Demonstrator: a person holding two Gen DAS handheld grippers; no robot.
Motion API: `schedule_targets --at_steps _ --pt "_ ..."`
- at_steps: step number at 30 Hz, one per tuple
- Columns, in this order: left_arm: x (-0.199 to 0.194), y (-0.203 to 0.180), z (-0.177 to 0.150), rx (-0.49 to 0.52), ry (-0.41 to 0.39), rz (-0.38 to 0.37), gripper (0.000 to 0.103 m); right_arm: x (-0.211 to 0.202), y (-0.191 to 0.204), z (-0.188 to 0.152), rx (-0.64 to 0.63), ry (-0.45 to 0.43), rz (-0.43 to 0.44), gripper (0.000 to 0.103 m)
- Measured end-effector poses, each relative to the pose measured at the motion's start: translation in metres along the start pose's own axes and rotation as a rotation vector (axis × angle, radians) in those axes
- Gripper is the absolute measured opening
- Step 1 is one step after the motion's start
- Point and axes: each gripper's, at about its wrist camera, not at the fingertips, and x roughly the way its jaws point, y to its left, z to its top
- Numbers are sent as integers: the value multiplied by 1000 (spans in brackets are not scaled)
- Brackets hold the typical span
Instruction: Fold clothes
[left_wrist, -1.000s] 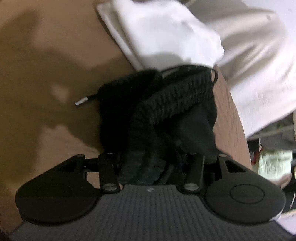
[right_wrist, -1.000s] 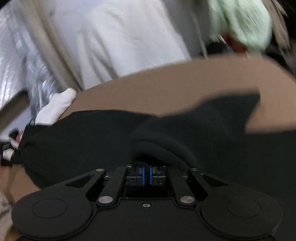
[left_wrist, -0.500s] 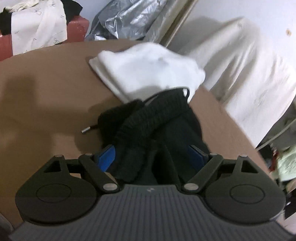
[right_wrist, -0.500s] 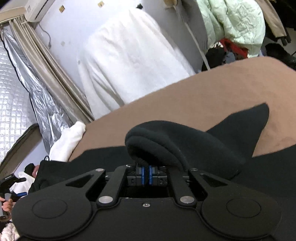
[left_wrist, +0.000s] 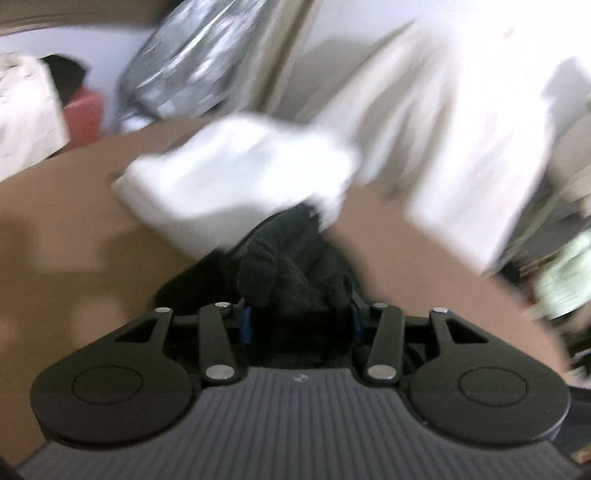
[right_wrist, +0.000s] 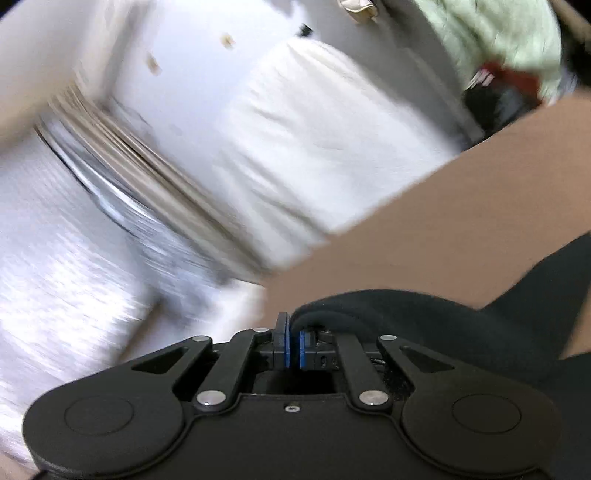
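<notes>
A black garment (left_wrist: 288, 269) lies bunched on the brown table (left_wrist: 66, 236). In the blurred left wrist view its thick ribbed bunch fills the gap of my left gripper (left_wrist: 301, 321), whose jaws are closing on it from both sides. A folded white garment (left_wrist: 240, 177) sits just beyond, touching the black one. In the right wrist view my right gripper (right_wrist: 293, 349) is shut on a thin fold of the black garment (right_wrist: 424, 317), raised off the table (right_wrist: 461, 221). The rest of the cloth trails off to the right.
A large white draped shape (left_wrist: 461, 129) stands past the table's far edge, also in the right wrist view (right_wrist: 314, 147). Silver foil sheeting (left_wrist: 192, 62) and a red box (left_wrist: 83, 110) are behind. A pale green jacket (right_wrist: 498, 37) hangs at the upper right.
The left jaws stood wide half a second ago and have since closed in on the black bunch. Both views have lifted and rolled; the right gripper has risen with its fold still held.
</notes>
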Motion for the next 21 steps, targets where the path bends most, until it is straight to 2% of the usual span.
schedule_targets --at_steps 2,4,8,10,12,15,17,18,19,21 --pt "-11 10 0 11 -17 -106 51 -25 -2 -10 -63 6 -3 7" --pt "-10 26 -1 33 40 -120 55 -39 -12 -32 -81 59 -58 7" --pt "22 68 -13 -43 297 25 58 -34 -46 -89 -24 267 -206 7" --pt "30 74 -22 -53 383 91 62 -26 -61 -115 -13 348 -283 7" --pt "26 73 -25 -75 384 116 65 -16 -65 -127 -55 394 -347 7" --pt "15 75 -21 -173 351 95 74 -12 -65 -127 -56 398 -355 8" --pt "10 76 -19 -243 319 96 91 -13 -64 -124 -48 390 -347 13" --pt "11 78 -21 -278 309 102 95 -13 -64 -123 -40 381 -348 13" --pt "13 79 -23 -310 310 107 97 -13 -64 -123 -31 372 -350 15" --pt "25 75 -24 -317 336 142 88 -14 -67 -124 -15 350 -361 27"
